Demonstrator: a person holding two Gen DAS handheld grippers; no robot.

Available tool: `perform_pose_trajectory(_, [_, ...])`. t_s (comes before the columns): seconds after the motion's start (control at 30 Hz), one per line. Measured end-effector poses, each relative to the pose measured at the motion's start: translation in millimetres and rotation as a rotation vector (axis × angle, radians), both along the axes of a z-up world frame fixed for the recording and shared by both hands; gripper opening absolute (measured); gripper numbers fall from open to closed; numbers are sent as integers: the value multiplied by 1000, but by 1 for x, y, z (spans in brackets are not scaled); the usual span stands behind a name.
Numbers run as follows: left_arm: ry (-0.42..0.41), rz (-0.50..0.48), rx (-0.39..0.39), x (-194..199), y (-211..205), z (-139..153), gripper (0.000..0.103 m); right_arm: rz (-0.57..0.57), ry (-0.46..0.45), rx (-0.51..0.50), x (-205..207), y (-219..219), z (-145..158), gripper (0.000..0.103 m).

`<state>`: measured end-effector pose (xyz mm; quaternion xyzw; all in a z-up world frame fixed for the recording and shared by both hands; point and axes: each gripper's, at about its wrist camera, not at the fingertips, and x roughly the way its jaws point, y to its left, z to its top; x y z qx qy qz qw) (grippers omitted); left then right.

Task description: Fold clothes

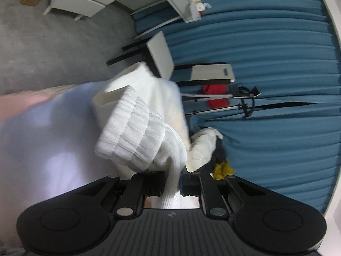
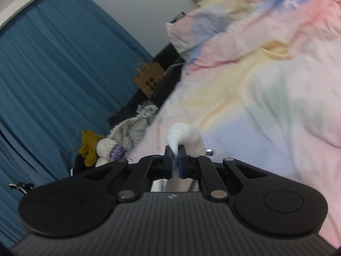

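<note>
The white knit garment ran from frame bottom toward upper left, ribbed cuff foremost. The left gripper pinched it; the right gripper clamped a white fold at center.

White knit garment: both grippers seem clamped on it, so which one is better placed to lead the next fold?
Probably left. The left gripper pinches the white knit garment with its ribbed cuff and most fabric ahead. The right gripper holds only a small bunched end above the pastel bedspread.
</note>
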<state>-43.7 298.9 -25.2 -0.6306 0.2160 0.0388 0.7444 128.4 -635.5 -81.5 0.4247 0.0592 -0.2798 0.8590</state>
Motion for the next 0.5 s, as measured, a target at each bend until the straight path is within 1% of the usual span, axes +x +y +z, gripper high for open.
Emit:
perform_pose_trajectory(0.07, [-30,11,-57,23,8,6,13,15,-28,15,26,1,18,8])
perform_pose_trajectory(0.17, [-12,29,-69,71,21,13,13,40,-51,16,80,5,48,8])
perform_pose_trajectory(0.23, [4,46,-73,106,30,15,13,71,-37,-13,129,11,63,8])
perform_pose_trajectory(0.27, [12,54,-62,124,34,15,13,88,-27,-31,152,16,67,8])
perform_pose_trajectory(0.33, [41,80,-51,163,40,9,13,114,28,-91,204,27,60,8])
perform_pose_trajectory(0.47, [166,109,-4,236,47,-16,14,165,138,-209,308,49,46,8])
perform_pose_trajectory(0.5, [194,116,3,251,50,-24,14,182,168,-229,328,54,35,8])
